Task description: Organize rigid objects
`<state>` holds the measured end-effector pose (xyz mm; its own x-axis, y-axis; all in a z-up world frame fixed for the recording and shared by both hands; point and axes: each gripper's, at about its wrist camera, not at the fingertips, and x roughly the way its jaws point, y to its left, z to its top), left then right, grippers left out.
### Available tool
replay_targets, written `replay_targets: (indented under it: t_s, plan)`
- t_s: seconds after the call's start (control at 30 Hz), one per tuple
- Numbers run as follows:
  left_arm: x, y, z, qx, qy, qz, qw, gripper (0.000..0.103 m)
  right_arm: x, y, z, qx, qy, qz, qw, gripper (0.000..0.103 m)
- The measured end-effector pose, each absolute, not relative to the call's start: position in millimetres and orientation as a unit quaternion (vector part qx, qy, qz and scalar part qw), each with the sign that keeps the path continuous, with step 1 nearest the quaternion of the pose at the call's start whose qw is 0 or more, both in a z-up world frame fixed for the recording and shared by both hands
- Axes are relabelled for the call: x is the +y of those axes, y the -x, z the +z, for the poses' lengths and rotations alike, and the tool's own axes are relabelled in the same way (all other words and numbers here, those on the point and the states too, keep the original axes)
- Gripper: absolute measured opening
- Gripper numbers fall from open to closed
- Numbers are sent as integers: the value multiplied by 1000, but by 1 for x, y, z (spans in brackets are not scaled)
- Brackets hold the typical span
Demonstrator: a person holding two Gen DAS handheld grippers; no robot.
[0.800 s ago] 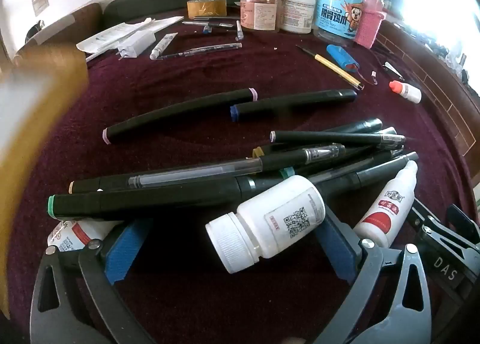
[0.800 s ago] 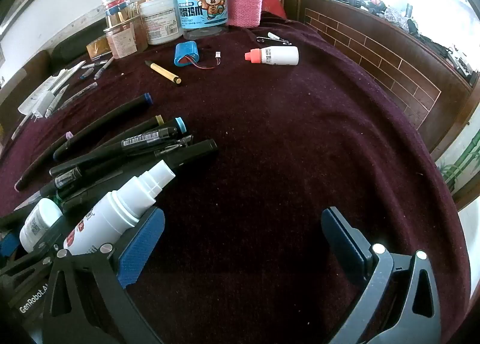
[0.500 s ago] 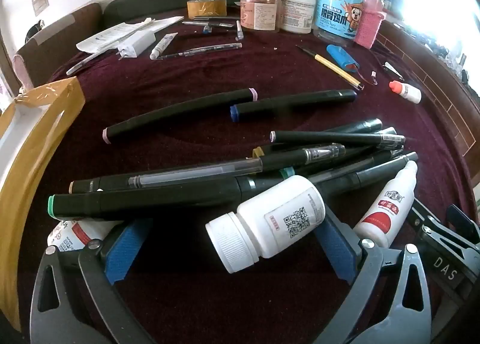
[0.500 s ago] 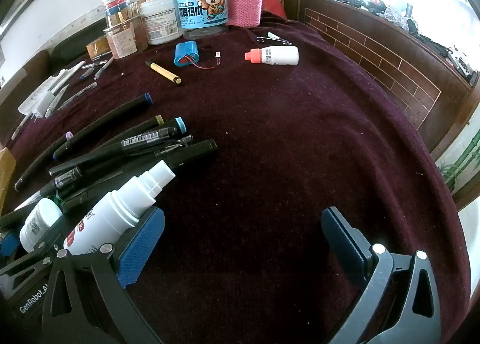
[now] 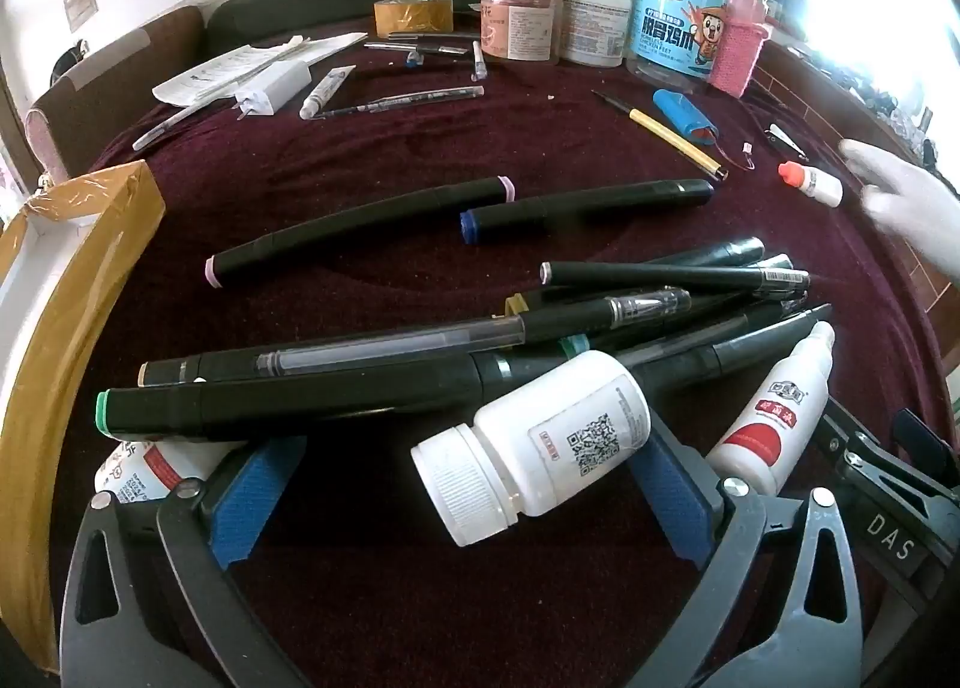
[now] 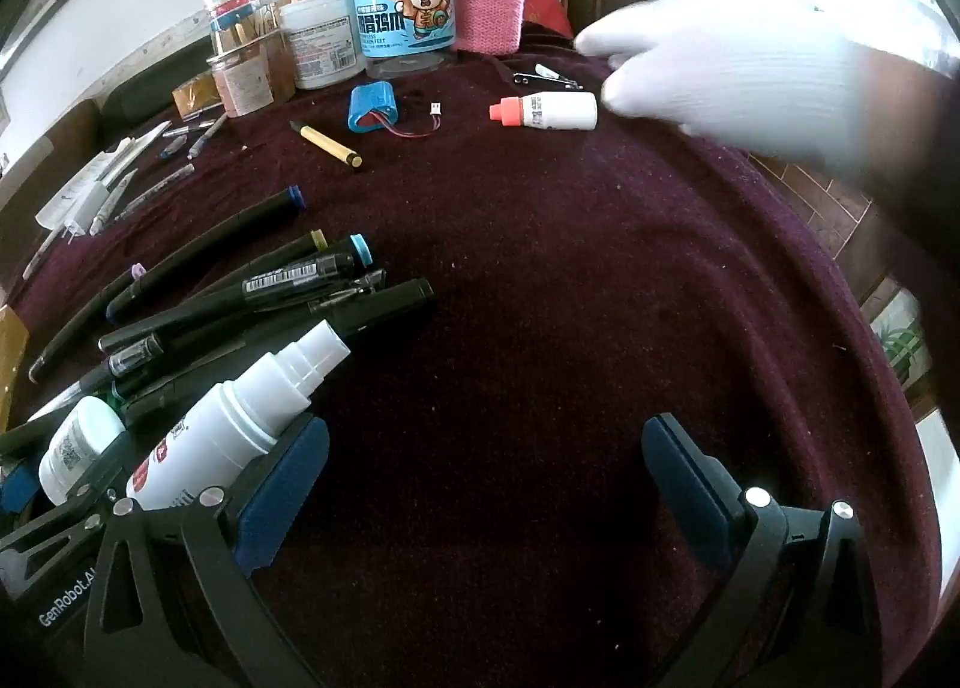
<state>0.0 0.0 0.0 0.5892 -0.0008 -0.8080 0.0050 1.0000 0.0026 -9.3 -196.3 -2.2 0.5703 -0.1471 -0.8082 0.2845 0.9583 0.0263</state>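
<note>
— Pens (image 5: 540, 328) mostly, a heap of black markers and pens lying crosswise on the dark red cloth (image 5: 360, 220), just ahead of the left gripper (image 5: 462, 499).

— How does that gripper stand?

— Wide apart, blue pads spread, nothing pressed between them. A white pill bottle (image 5: 540, 448) lies on its side between the two fingers, cap toward the camera, leaning against the heap. I cannot tell whether the right-hand pad touches it.

— And the right gripper (image 6: 486, 484)?

— Spread just as wide, over bare cloth, holding nothing. A white spray bottle (image 6: 240, 418) with a red label lies just beside its left finger, nozzle pointing away toward the pens.

— Anything apart from the heap?

— Two black markers lie end to end beyond it, one with pink ends (image 5: 360, 226), one with a blue end (image 5: 582, 202). Farther back are a yellow pencil (image 5: 672, 138), a blue battery pack (image 6: 375, 114) with a red wire, and a small white bottle with an orange cap (image 6: 546, 110) on its side.

— Back of the table?

— Jars in a row: a blue-labelled clear tub (image 6: 405, 9), a flask in a pink knitted sleeve (image 6: 487, 9), a white tub (image 6: 321, 42), a roll of brown tape (image 5: 414, 15). A box wrapped in brown tape (image 5: 66, 280) sits at the left edge.

— Any person?

— A white-gloved hand (image 6: 738, 69), blurred, hovers above the orange-capped bottle at the far right.
</note>
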Motion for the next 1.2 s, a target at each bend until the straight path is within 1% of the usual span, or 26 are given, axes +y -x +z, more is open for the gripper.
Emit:
replay_targets:
  t_s: [1.2]
  plan:
    - [0,-1,3,456,-4,-6,890,103,-197,9,0,447,-77,-122,883,102]
